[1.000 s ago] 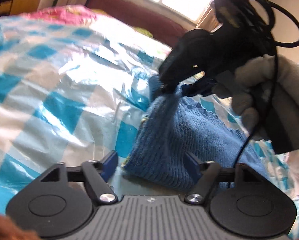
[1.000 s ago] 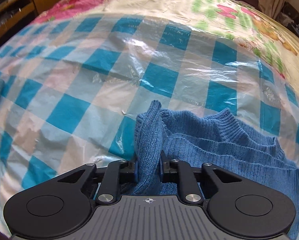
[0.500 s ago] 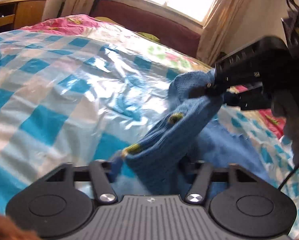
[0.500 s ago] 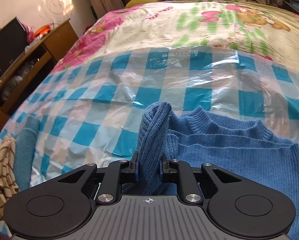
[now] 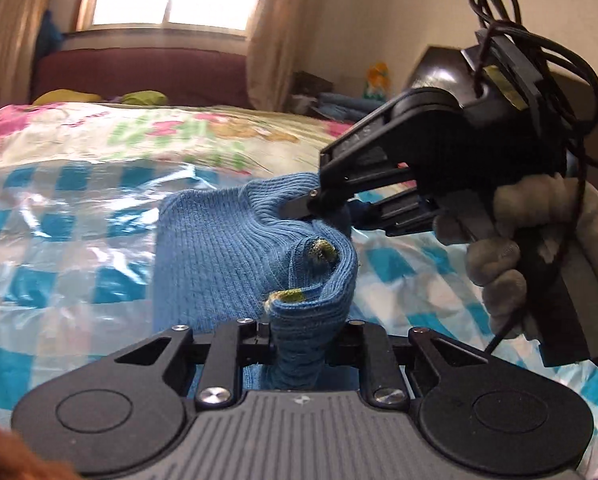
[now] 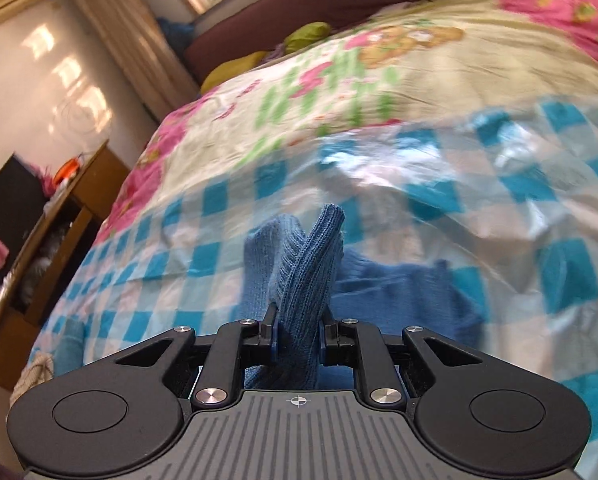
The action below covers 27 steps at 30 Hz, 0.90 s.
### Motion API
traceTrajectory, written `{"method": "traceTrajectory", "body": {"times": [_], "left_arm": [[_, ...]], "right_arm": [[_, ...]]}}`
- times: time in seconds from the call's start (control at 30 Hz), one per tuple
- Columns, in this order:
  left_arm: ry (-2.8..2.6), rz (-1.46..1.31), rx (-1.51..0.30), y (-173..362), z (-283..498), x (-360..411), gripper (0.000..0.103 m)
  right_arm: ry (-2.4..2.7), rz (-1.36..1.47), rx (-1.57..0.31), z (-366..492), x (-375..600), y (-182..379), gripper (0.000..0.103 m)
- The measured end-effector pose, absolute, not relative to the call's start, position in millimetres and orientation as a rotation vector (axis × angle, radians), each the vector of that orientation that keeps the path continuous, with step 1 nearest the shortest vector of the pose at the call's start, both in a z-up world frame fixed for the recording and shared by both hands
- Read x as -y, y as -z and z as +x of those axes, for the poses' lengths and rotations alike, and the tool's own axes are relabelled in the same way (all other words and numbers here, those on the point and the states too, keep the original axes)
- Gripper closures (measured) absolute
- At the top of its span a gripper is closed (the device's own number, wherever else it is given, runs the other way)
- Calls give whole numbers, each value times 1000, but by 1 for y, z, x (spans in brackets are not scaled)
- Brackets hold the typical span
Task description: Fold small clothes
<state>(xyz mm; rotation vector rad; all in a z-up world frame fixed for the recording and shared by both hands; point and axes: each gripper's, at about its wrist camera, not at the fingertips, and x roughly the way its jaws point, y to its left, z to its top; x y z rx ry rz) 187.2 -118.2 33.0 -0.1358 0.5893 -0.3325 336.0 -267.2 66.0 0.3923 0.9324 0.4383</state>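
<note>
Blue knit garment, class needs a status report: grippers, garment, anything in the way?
Left gripper closing on blue knit garment. Right gripper shut on another fold. Garment lifted off checked plastic sheet. Nothing in the way.

sweater point(image 5: 227, 248): blue knit | sheet point(image 5: 59, 240): blue-white check | grippers: black

Ribbed knit blue garment point(image 5: 219, 256) — glossy crinkled plastic sheet point(image 5: 59, 240)

Left gripper point(image 5: 299, 332) closing; right gripper point(image 6: 297, 330) clamped.
</note>
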Motion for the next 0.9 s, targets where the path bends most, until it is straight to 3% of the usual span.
{"method": "traceTrajectory", "body": {"times": [0.3, 0.37, 0.67, 0.9], "left_arm": [[355, 76, -635, -9, 189, 175, 79], [355, 115, -637, -6, 184, 179, 78], [468, 181, -643, -15, 147, 173, 58], [457, 96, -652, -32, 133, 133, 53]], "right_arm": [[-386, 470, -976, 341, 316, -13, 86], [-394, 484, -988, 338, 321, -5, 82], [-356, 514, -936, 318, 344, -16, 65], [-320, 526, -853, 290, 353, -38, 65]]}}
